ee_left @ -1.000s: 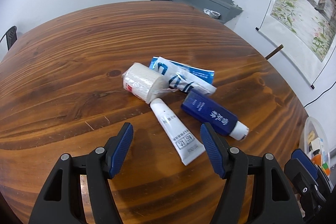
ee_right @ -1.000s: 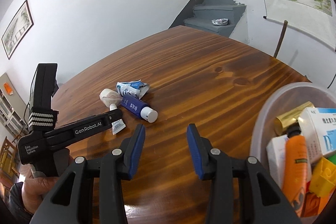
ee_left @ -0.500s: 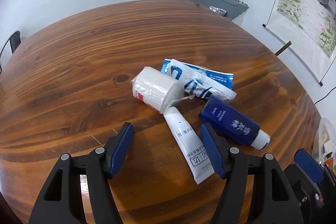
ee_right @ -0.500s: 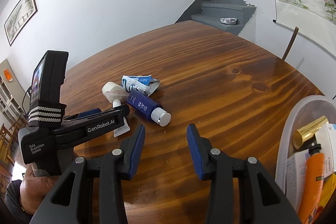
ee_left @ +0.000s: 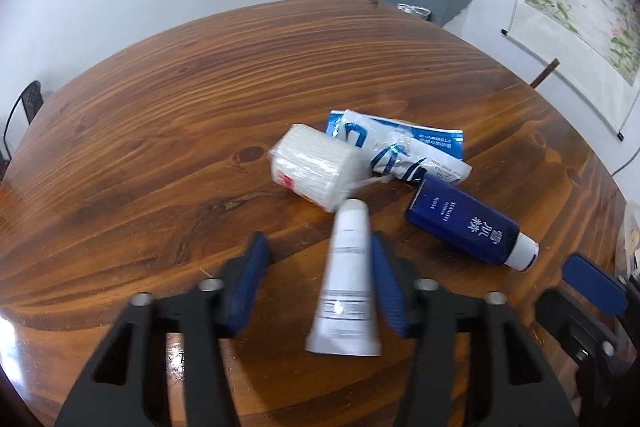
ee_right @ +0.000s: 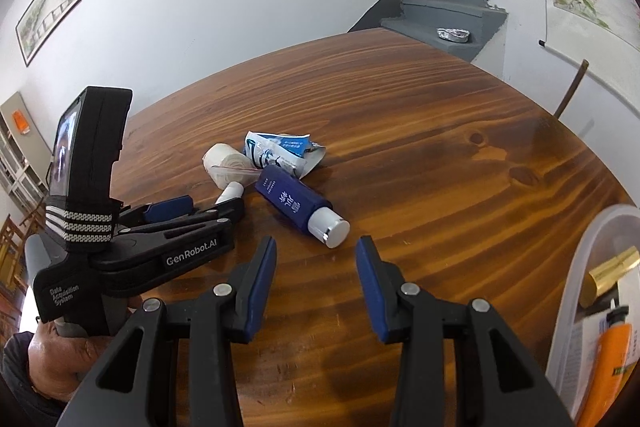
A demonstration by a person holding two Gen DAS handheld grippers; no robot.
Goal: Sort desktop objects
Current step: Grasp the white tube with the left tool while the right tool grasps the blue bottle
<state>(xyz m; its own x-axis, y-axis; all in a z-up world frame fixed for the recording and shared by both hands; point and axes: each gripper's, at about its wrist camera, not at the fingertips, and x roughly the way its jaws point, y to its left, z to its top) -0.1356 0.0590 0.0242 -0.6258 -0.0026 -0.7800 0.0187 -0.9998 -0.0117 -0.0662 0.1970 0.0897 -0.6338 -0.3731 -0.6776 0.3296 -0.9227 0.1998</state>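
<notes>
- Our left tool (ee_left: pixel 316 281) is closing w/ the white tube (ee_left: pixel 348 283) between its pads; the right-hand pad is at the tube, the other pad isn't on it yet.
- Tube lies mid-worktop (ee_left: pixel 160 131), cap end touching the gauze roll (ee_left: pixel 314 165). Risk: uneven squeeze skews the slick tube, nudging roll and blue bottle (ee_left: pixel 466 221).
- Our right tool (ee_right: pixel 316 285) sits narrow-ish, empty, near the bin (ee_right: pixel 592 267) at the worktop's right edge.
</notes>
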